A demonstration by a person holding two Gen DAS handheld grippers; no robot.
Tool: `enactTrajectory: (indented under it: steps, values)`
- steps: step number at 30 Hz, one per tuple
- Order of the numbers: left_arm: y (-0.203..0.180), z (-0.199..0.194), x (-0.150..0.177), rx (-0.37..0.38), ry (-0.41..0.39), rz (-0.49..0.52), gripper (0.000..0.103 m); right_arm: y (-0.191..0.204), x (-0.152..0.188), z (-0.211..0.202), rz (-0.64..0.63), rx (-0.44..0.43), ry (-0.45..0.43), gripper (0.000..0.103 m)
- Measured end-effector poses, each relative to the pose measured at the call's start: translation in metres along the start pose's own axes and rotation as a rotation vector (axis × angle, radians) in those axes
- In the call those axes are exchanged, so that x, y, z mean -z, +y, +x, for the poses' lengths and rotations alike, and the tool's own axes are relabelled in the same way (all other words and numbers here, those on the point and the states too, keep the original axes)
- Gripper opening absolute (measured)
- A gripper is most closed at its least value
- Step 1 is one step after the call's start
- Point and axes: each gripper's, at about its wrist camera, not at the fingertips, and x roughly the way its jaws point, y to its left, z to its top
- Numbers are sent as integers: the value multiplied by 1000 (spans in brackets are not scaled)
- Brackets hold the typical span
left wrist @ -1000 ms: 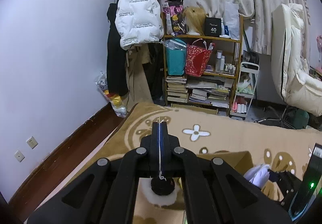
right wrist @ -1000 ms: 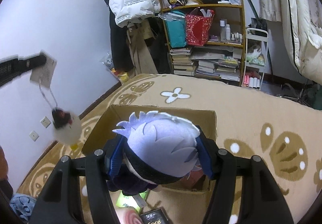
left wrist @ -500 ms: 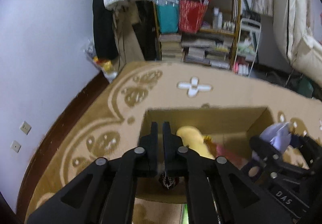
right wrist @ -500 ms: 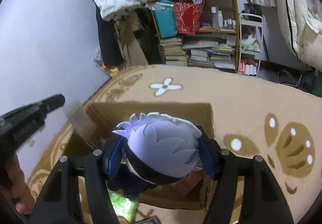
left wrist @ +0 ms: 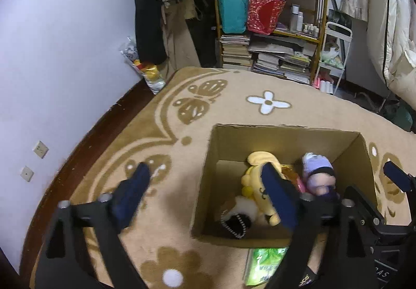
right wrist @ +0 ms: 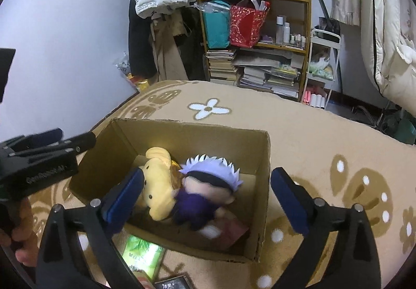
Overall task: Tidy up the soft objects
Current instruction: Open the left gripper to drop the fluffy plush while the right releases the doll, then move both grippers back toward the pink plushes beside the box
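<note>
Plush toys point(right wrist: 182, 192) in cardboard box point(right wrist: 262, 159), patterned beige rug point(right wrist: 299, 138), cluttered bookshelf point(right wrist: 260, 42)

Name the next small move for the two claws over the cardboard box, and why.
Probably lift both away. The left claw and right claw stand open, just opened, nothing between them; the spiky-haired doll and fluffy keychain lie in the cardboard box.
</note>
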Motion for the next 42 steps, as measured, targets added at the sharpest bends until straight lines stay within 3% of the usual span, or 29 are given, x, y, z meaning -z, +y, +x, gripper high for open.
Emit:
enactTrajectory:
  steps: [2,12,21,42]
  values:
    - [4,-9,0,-16,-17,-6,103,1,1,-3,1,0,1,102]
    - [12,-47,5,-47,-56,0,103,-1,10,-35,50,-33,-13,103]
    - [7,-66,26,-44,-39,40,103,3,22,-61,66,-58,-13,103]
    - [24,-79,85,3,52,-21,103,19,71,-100,82,-124,38,102]
